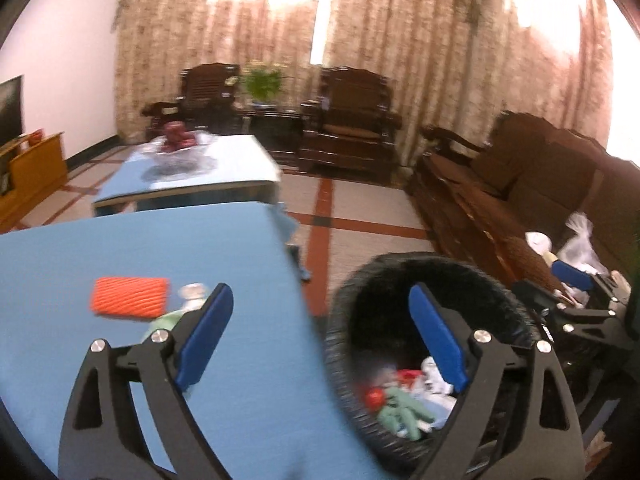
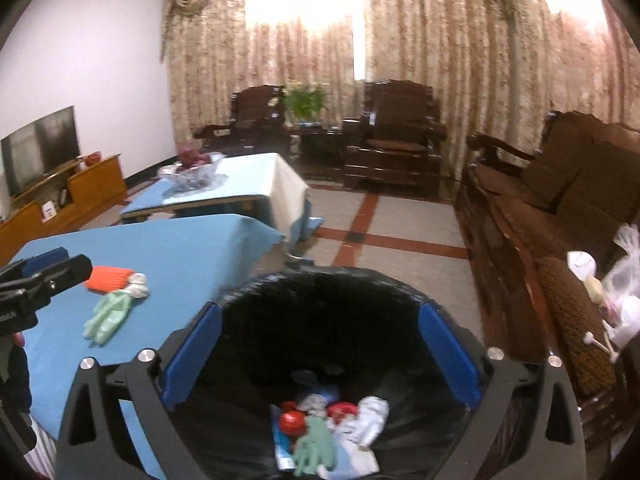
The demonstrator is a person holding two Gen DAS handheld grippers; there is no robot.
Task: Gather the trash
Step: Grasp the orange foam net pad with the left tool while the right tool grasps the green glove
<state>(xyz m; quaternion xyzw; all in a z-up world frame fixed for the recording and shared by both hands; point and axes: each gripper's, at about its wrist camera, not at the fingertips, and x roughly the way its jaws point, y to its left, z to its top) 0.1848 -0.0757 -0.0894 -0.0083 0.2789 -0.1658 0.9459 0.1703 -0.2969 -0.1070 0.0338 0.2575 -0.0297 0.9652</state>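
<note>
A bin with a black liner [image 1: 432, 280] [image 2: 320, 288] stands beside the blue-covered table [image 1: 140, 248] [image 2: 160, 248]. In it lie a green glove [image 2: 314, 446] [image 1: 404, 408], red pieces [image 2: 292, 420] and white wrappers [image 2: 370, 420]. On the table lie an orange corrugated piece [image 1: 130, 296] [image 2: 108, 278], a green glove [image 2: 106, 316] [image 1: 164, 322] and crumpled clear wrap [image 2: 138, 284] [image 1: 194, 292]. My left gripper [image 1: 320, 332] is open and empty, straddling the table edge and the bin. My right gripper [image 2: 320, 356] is open and empty above the bin mouth.
A second blue table [image 2: 224, 184] with a glass bowl of red fruit [image 2: 192, 170] stands behind. A wooden sofa [image 2: 560, 208] with plastic bags [image 2: 620, 280] runs along the right. Armchairs [image 2: 396, 140] and a TV cabinet [image 2: 68, 196] line the room.
</note>
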